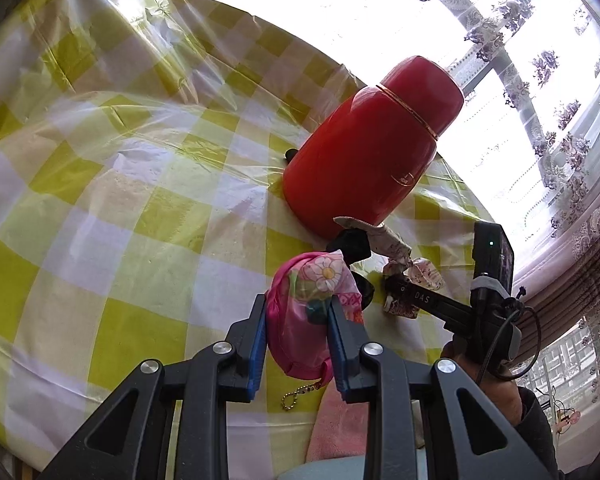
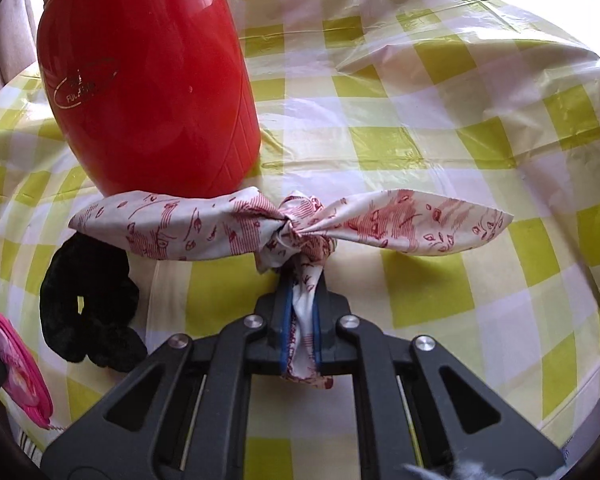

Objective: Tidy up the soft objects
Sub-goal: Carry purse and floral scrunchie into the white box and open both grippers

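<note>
My left gripper [image 1: 298,306] is shut on a pink floral pouch [image 1: 300,320] with a small ball chain hanging under it, held above the checked cloth. My right gripper [image 2: 303,292] is shut on a white bow-shaped hair tie with red print [image 2: 284,226], pinching the fabric just below its knot; both bow ends stick out sideways. In the left wrist view the right gripper [image 1: 388,286] and the bow hair tie [image 1: 400,258] lie just right of the pouch. A black velvet scrunchie [image 2: 88,304] rests on the cloth left of the bow, and the pink pouch [image 2: 12,364] shows at the lower left edge.
A tall red thermos [image 1: 372,140] stands on the yellow-and-white checked tablecloth [image 1: 140,200] right behind the soft items. A pink towel [image 1: 336,420] lies under the left gripper near the table edge. Patterned curtains [image 1: 560,120] and a window rise beyond the table.
</note>
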The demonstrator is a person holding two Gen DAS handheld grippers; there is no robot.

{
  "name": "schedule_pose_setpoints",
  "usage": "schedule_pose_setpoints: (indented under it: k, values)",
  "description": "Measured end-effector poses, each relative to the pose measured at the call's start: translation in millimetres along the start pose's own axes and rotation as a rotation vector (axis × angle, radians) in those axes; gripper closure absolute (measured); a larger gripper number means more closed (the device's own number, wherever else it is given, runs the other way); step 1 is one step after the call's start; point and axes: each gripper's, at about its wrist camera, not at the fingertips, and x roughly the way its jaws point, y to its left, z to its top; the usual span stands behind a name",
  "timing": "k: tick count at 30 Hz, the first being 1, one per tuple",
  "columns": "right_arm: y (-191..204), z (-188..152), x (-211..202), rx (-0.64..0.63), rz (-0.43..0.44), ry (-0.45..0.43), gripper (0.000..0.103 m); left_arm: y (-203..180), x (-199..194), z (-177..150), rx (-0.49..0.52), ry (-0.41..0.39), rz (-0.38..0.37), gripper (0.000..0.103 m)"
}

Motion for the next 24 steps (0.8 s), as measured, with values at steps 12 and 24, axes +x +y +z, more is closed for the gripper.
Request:
schedule_pose_setpoints:
  k: [12,24]
  values:
    - [-54.9,-44.3,-50.4,0.065,-0.039,-0.03,0.093,-25.5,-13.5,-8.6,0.029,-0.038,-0.033,0.074]
    - [-93.3,-77.9,-98.6,0.098,-0.049,-0.047,0.093,-86.6,-32.7,-29.1,0.106,-0.082,-0.124,0.074]
